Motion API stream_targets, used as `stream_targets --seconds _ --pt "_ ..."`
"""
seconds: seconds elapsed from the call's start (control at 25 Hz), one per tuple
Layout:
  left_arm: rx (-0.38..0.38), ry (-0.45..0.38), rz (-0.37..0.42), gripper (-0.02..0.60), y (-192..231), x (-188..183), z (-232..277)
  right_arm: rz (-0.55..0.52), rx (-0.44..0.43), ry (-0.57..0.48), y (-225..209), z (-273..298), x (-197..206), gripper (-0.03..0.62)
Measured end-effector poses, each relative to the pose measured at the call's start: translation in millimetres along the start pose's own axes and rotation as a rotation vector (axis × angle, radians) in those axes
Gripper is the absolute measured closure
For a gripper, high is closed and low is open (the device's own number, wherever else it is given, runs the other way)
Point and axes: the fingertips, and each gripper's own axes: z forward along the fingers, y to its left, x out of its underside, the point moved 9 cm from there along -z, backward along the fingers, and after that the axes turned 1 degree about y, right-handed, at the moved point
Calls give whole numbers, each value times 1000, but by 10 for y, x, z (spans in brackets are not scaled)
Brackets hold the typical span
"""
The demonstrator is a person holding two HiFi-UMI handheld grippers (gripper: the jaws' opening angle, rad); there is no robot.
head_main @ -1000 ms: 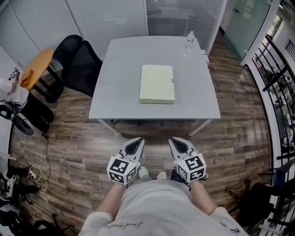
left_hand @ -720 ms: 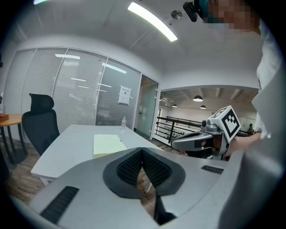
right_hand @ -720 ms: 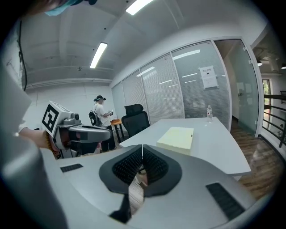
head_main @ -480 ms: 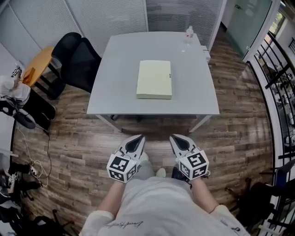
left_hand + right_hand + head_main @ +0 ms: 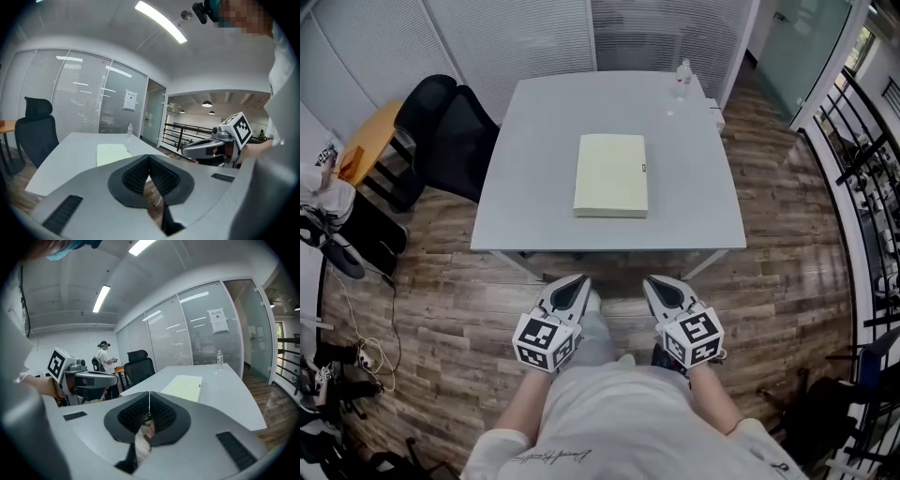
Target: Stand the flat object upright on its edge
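Nothing of the task is done yet, as we read it: the square grey tabletop (image 5: 534, 202) fills the upper middle of the head view, and the pale yellow flat rectangular slab (image 5: 610, 175) lies face down on it near its centre, with no edge lifted and nothing touching it. The whole job is left: coming up to the tabletop, taking the slab by one edge, tipping it up and leaving it balanced on that edge. The left gripper (image 5: 572, 289) and the right gripper (image 5: 666, 291) sit low in the frame over the wooden floor, close to the person's body and well short of the near edge of the tabletop. Each is clenched with its ribbed pads meeting, and nothing is caught between them. A small clear plastic bottle (image 5: 683, 73) stands at the upper right corner of the tabletop, well apart from the slab. We cannot tell what the slab is, how thick or stiff it is, or what the small dark mark on its right edge says. Its underside is hidden, and the head view cuts off most of the tabletop's legs.
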Motion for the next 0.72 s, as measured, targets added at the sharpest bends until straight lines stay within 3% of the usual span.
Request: stream_targets --seconds 0.72 --pt "98 9 7 569 1409 -520 1173 28 104 -18 -682 1382 -660 566"
